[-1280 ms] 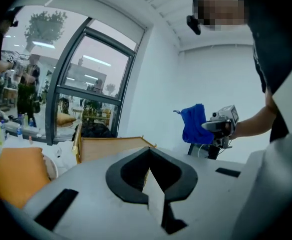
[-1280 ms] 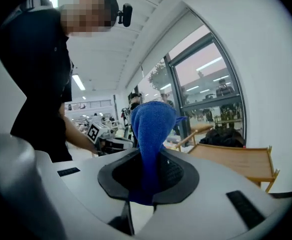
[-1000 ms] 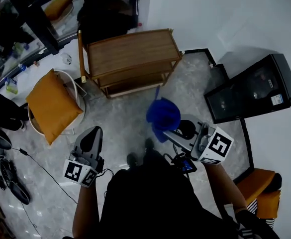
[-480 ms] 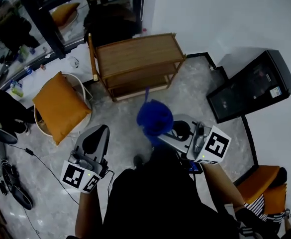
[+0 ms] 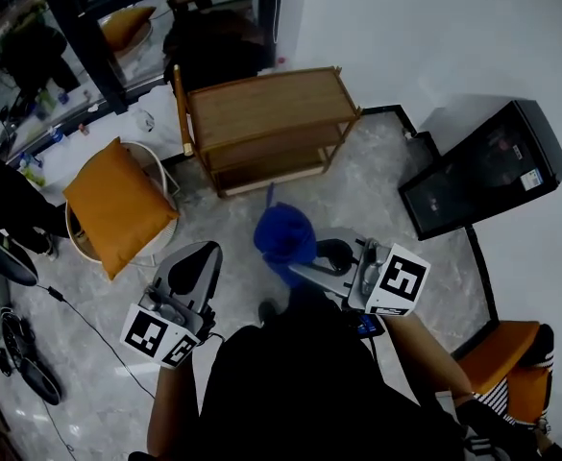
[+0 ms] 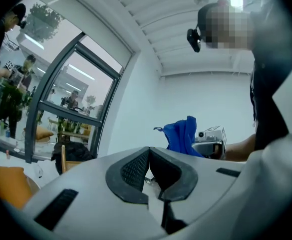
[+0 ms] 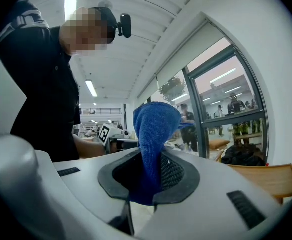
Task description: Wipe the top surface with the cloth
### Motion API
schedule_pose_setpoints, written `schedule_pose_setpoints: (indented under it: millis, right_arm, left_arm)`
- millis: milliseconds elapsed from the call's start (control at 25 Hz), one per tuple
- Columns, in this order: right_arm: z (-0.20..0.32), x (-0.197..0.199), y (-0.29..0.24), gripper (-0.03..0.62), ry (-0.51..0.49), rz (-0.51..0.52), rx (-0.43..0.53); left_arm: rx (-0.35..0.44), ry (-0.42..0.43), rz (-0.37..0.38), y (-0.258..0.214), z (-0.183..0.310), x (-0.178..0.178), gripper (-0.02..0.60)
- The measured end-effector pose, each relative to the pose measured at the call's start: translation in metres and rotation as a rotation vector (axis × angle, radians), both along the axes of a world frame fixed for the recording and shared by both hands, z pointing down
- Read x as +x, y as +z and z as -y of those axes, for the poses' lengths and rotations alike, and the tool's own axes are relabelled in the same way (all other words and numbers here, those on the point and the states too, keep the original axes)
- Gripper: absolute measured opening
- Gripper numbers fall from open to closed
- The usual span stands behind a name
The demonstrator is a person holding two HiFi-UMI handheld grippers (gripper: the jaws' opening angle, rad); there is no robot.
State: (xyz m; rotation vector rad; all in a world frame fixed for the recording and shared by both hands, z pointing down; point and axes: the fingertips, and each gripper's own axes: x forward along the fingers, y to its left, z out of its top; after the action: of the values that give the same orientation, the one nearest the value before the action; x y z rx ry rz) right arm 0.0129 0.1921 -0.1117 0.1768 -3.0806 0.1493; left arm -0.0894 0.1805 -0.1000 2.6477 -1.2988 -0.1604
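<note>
A blue cloth (image 5: 283,233) sticks up from my right gripper (image 5: 311,260), whose jaws are shut on it; in the right gripper view the cloth (image 7: 150,144) rises between the black pads. My left gripper (image 5: 196,264) is shut with nothing in it, its pads (image 6: 136,170) meeting at the tips. Both grippers are held at waist height, pointing up. The wooden shelf unit (image 5: 266,106) with its bare top surface stands on the floor ahead, well apart from both grippers. In the left gripper view the cloth (image 6: 181,136) and the right gripper show at the right.
An orange cushion (image 5: 119,205) lies on a white chair at the left. A black cabinet (image 5: 482,168) stands against the white wall at the right. Glass windows and dark frames (image 5: 74,32) run behind the shelf. Cables trail over the grey floor (image 5: 377,176).
The blue cloth and my right gripper have shifted left and slightly down in the head view. My left gripper rose a little. The shelf unit sits somewhat closer.
</note>
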Motion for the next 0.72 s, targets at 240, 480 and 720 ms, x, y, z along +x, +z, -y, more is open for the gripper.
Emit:
schedule_pose_setpoints:
  millis: [240,480,720]
  right_arm:
    - [-0.013,-0.011,0.011,0.055,-0.034,-0.017,-0.018]
    - [-0.014,-0.017,0.013,0.055,-0.053,-0.022,-0.021]
    - [-0.014,-0.027,0.012,0.055,-0.07,-0.021,-0.008]
  left_arm:
    - [-0.055,0.063,0.03,0.013,-0.006,0.012,0.012]
    - [-0.085,0.07,0.017,0.013,-0.009,0.015,0.012]
    - [-0.105,0.078,0.029,0.02,-0.008,0.013,0.012]
